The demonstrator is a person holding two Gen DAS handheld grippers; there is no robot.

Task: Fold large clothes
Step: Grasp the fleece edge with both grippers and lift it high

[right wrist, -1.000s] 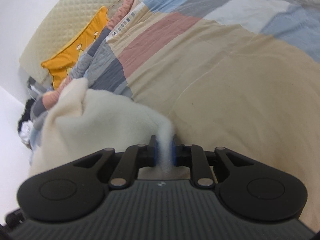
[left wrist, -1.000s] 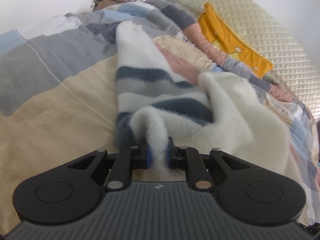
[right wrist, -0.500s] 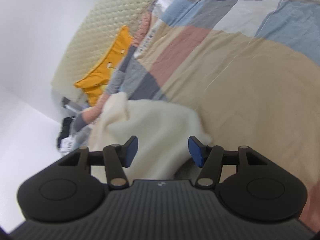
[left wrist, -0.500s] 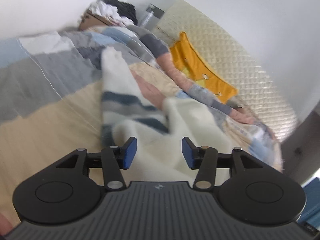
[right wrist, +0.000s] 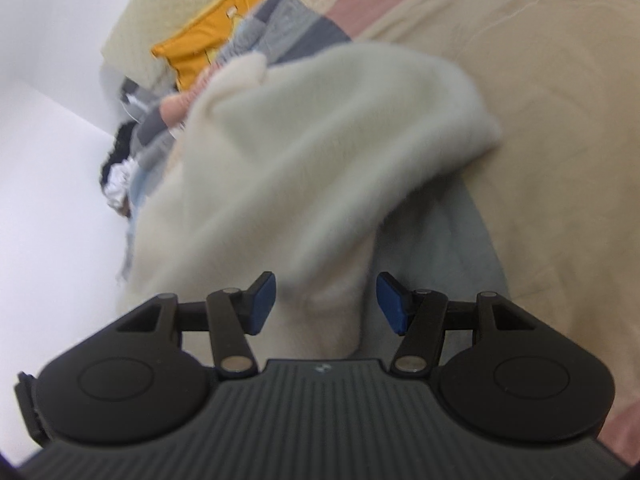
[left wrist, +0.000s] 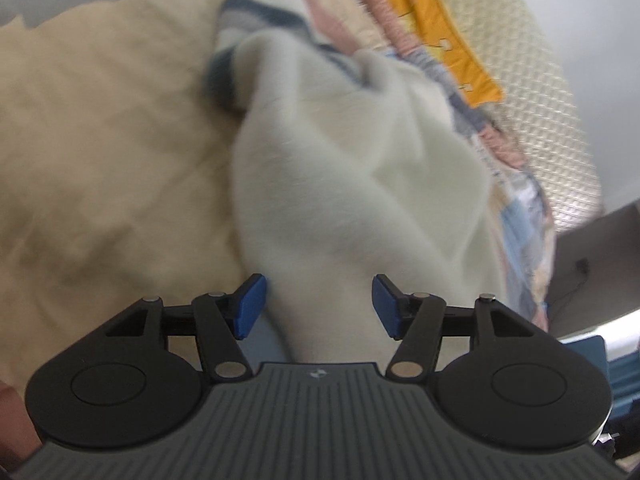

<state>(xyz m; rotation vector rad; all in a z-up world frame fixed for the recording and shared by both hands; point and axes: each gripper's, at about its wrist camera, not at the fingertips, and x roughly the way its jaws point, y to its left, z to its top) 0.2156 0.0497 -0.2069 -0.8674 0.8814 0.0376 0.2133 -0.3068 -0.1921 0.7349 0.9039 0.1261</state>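
1. The left tool (left wrist: 318, 306) points down over the bed, its blue pads (left wrist: 250, 306) apart and the jaws opening; the cream fleece garment (left wrist: 352, 184) lies below and between them, with neither pad pressing on it; the tool is released.
2. The right tool (right wrist: 326, 306) is released as well, its blue pads (right wrist: 262, 308) standing apart; a fold of the same garment (right wrist: 304, 152) lies in the gap without being pinched.
3. The garment is heaped on the patchwork quilt (right wrist: 560, 120) of the bed, bunched in soft folds; in the left view its far part shows dark blue and grey stripes (left wrist: 260, 8).
4. Beyond the garment the quilt runs in tan, pink, grey and pale blue patches.
5. Farther off, an orange cushion (right wrist: 216, 40) lies against a cream quilted headboard (left wrist: 540, 80) by the white wall.
6. At the far left of the right view, a small pile of dark and white cloth (right wrist: 118, 172) sits beside the bed; blur hides its detail.
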